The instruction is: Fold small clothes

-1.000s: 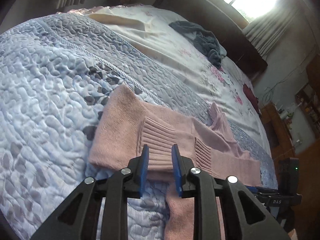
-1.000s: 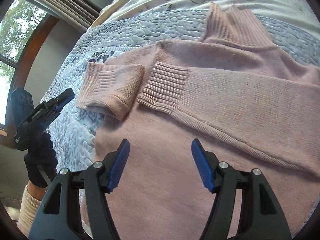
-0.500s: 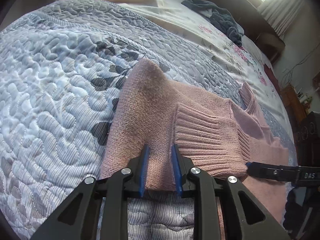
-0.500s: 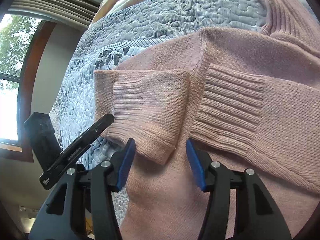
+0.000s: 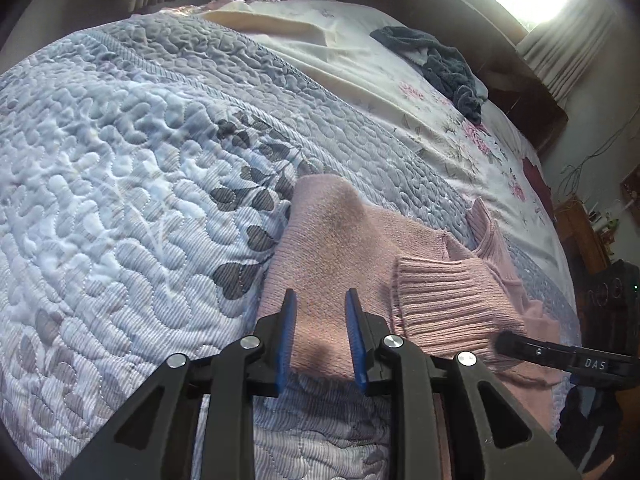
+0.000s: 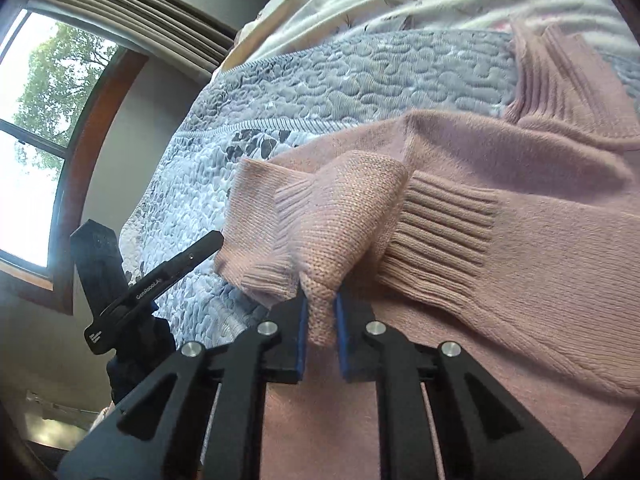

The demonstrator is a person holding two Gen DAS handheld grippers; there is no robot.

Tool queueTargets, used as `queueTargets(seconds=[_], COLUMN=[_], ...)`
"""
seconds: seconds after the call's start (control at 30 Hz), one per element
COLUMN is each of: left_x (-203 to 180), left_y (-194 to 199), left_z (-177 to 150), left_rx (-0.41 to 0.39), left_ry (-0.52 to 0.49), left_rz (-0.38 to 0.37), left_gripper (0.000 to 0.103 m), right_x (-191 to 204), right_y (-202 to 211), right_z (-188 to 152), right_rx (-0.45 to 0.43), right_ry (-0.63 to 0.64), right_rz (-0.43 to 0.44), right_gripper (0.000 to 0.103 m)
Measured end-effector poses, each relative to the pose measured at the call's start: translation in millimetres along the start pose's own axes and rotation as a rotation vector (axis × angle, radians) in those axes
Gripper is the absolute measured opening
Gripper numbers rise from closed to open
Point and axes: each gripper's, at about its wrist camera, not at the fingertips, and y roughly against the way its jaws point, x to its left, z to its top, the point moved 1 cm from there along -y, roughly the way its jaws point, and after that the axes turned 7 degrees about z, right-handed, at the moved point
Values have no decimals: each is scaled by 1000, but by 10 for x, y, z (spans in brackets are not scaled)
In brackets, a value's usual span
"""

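A pink knit sweater (image 5: 340, 240) lies on the blue-grey quilt (image 5: 120, 160) with both sleeves folded across its body. My left gripper (image 5: 320, 296) stands open with a narrow gap, low over the sweater's near side edge, and the fabric lies flat between its fingers. In the right wrist view the same sweater (image 6: 520, 280) fills the frame. My right gripper (image 6: 321, 300) is shut on a pinched fold of the left sleeve near its ribbed cuff (image 6: 280, 208), which is pulled up a little. The left gripper (image 6: 160, 280) shows side-on by the sweater's edge.
A dark grey garment (image 5: 440, 56) lies on the floral sheet (image 5: 360, 64) toward the dark headboard (image 5: 460, 12). Wooden furniture (image 5: 580, 236) stands past the bed's far side. A window (image 6: 32, 140) and curtain are at the left. The right gripper (image 5: 560, 358) reaches in from the right.
My right gripper came down on the left sleeve and went from wide open to shut on a fold of it. The left gripper moved onto the sweater's side edge, its gap unchanged.
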Motion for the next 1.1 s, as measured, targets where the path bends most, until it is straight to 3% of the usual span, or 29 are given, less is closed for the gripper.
queueTargets(seconds=[0.3,0.4,0.6,0.73,0.83,0.97,1.1], left_x=[-679,-907,-1157,-1253,-1276,-1282,-1510], left_y=[-208,-293,-513,-655,-667,-497,-389], left_z=[-196,-256,-349,-409,-406,-340,-333], left_rx=[35,32,65,77,77,59,37], left_ry=[-102,-147,-185,-243,-266,-233,-274], left_rz=[-46,-25,-7,58,73,41,-2], left_gripper=[29,29,29,29,29,29,30], right_x=[-615,-874,-1330,-1527,-1520,-1259,-937], right_y=[1025,1211,1330,1201,1154,1299,1195], right_z=[-168,-218,-364,-454,-488,-450,-328], right_rx=[-113,-138,-152,-109,-83,-155,-155], right_ry=[4,-26,-93,-127,-105,-21,88], right_rz=[-150,-192,-269,-287,-350,-438,-456], right_gripper=[11,11,11,12,19,31,38])
